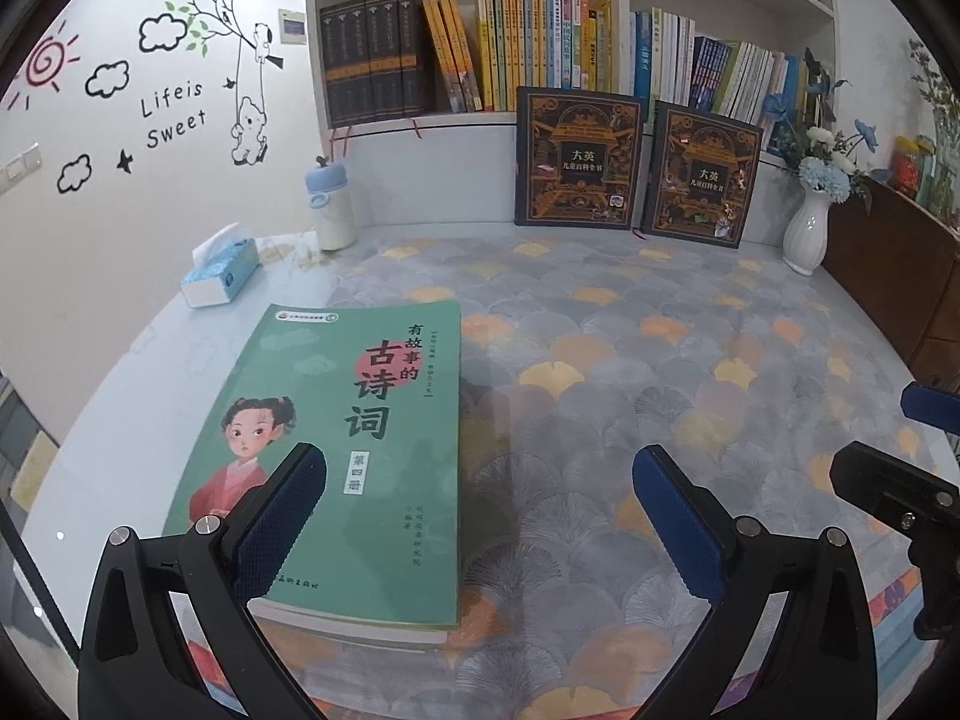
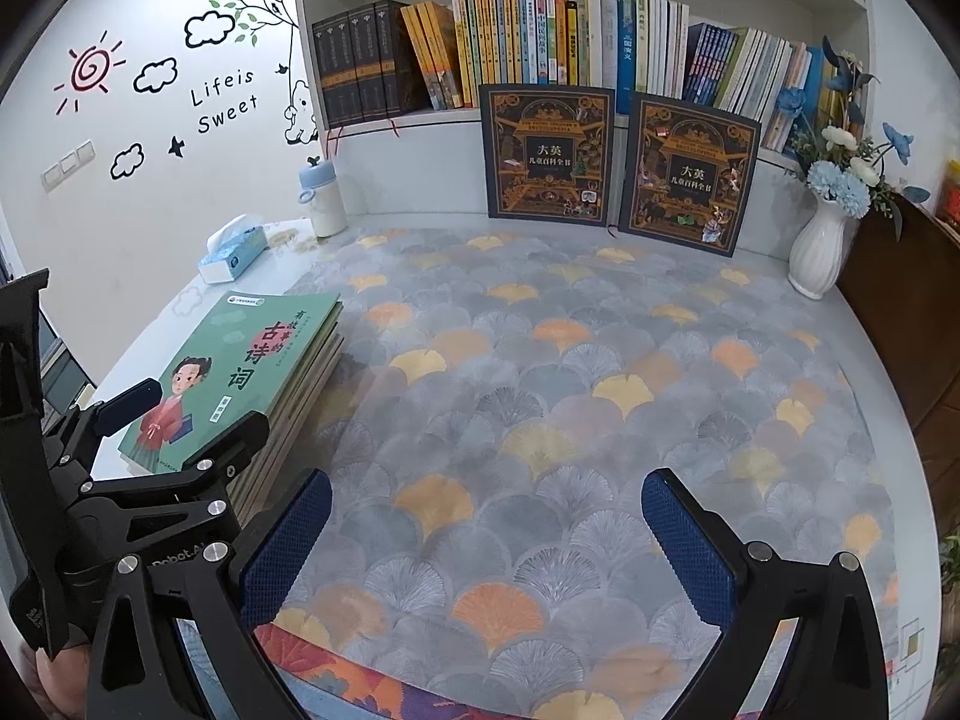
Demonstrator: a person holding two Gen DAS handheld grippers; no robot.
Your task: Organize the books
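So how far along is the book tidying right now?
Looks done: a stack of books topped by the green poetry book lies squared on the desk's left side. In hand: nothing; the left gripper and right gripper are both open and empty. Possibly left: shelving that stack, and the two dark encyclopedias leaning against the bookshelf.

Desk mat [image 2: 540, 372] with fan-leaf pattern in grey, yellow and orange covered the desk | white vase [image 2: 817, 252] of blue and white flowers stood at far right | tissue box [image 2: 234, 257] lay at far left, near a white bottle with blue cap [image 2: 321, 199] | wall stickers [image 2: 225, 95] read "Life is Sweet"
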